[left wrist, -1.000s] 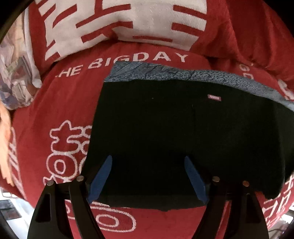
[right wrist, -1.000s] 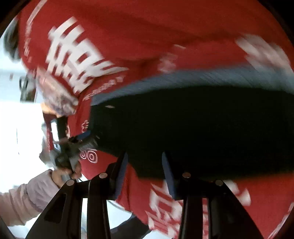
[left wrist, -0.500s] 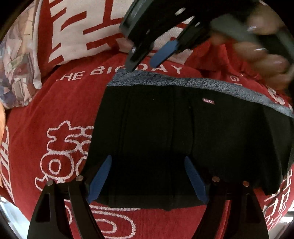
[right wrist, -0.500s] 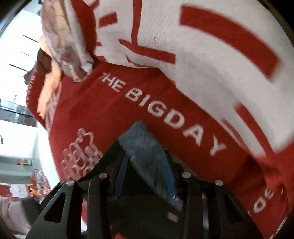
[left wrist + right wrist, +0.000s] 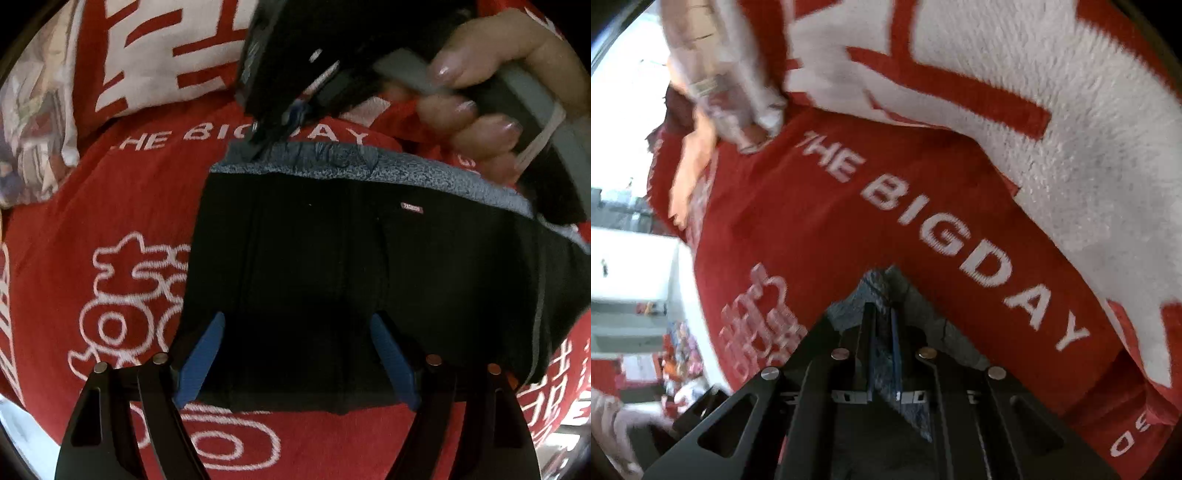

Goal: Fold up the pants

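Black pants [image 5: 351,277] lie folded flat on a red blanket, with a grey-blue band [image 5: 406,173] along their far edge. My left gripper [image 5: 298,321] hovers open over the near edge, its blue pads spread wide above the black cloth and holding nothing. In the left wrist view my right gripper [image 5: 275,134] comes down from above onto the far left corner, held by a hand [image 5: 480,74]. The right wrist view shows that gripper [image 5: 882,314] shut, with the grey corner of the pants [image 5: 916,306] pinched between its pads and bunched into a peak.
The red blanket [image 5: 92,240] bears white characters and the words "THE BIGDAY". A white-and-red fleece fold [image 5: 166,55] rises behind the pants. A pale patterned cloth [image 5: 33,129] lies at the far left. The blanket's left edge drops off toward a bright room [image 5: 628,258].
My right gripper swept in over the far left corner of the pants and closed on the grey edge, lifting it into a peak. The left gripper stayed where it was, still open.
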`<action>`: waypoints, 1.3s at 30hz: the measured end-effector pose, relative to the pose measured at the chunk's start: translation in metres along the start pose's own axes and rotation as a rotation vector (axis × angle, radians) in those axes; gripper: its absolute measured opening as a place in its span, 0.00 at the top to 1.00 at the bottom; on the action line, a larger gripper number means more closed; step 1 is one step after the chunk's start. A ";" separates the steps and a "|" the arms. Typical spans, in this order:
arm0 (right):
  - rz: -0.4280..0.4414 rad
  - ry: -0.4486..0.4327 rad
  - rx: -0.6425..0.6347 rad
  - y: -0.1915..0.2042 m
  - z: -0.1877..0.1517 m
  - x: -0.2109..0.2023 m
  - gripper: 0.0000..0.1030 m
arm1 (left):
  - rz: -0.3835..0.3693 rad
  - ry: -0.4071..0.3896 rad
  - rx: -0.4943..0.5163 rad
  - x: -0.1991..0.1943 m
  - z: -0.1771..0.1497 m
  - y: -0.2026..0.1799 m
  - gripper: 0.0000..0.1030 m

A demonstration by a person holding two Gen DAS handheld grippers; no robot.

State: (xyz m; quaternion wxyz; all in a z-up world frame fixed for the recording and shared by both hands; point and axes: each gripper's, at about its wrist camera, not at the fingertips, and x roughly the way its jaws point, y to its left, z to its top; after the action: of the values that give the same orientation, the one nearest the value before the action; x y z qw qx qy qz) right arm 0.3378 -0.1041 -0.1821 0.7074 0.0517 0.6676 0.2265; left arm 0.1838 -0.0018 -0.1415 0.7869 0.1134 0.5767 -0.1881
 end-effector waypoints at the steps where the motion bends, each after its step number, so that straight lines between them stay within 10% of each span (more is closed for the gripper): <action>1: 0.016 -0.026 0.047 -0.006 -0.003 0.000 0.90 | 0.001 0.005 0.007 0.000 0.003 0.000 0.21; 6: 0.067 -0.177 0.262 -0.038 -0.053 -0.058 0.82 | -0.022 -0.023 -0.002 -0.014 0.029 -0.001 0.21; 12: 0.113 -0.312 0.714 -0.095 -0.232 -0.132 0.60 | 0.002 0.044 0.002 0.023 0.058 -0.009 0.19; 17: 0.174 -0.334 0.994 -0.102 -0.366 -0.115 0.60 | 0.035 0.008 0.085 0.029 0.053 -0.017 0.08; 28: 0.319 -0.598 1.155 -0.106 -0.398 -0.097 0.62 | 0.035 0.045 0.094 0.031 0.066 -0.019 0.06; 30: 0.305 -0.567 1.174 -0.114 -0.399 -0.097 0.99 | 0.040 0.047 0.100 0.034 0.070 -0.020 0.02; 39: 0.265 -0.596 1.210 -0.108 -0.462 -0.111 0.92 | 0.037 0.086 0.079 0.019 0.062 -0.026 0.01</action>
State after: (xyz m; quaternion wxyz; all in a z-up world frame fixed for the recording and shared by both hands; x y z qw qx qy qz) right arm -0.0832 -0.3499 -0.1687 0.6738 0.5789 0.4417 -0.1256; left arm 0.2314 -0.0533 -0.1390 0.7596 0.1632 0.5999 -0.1910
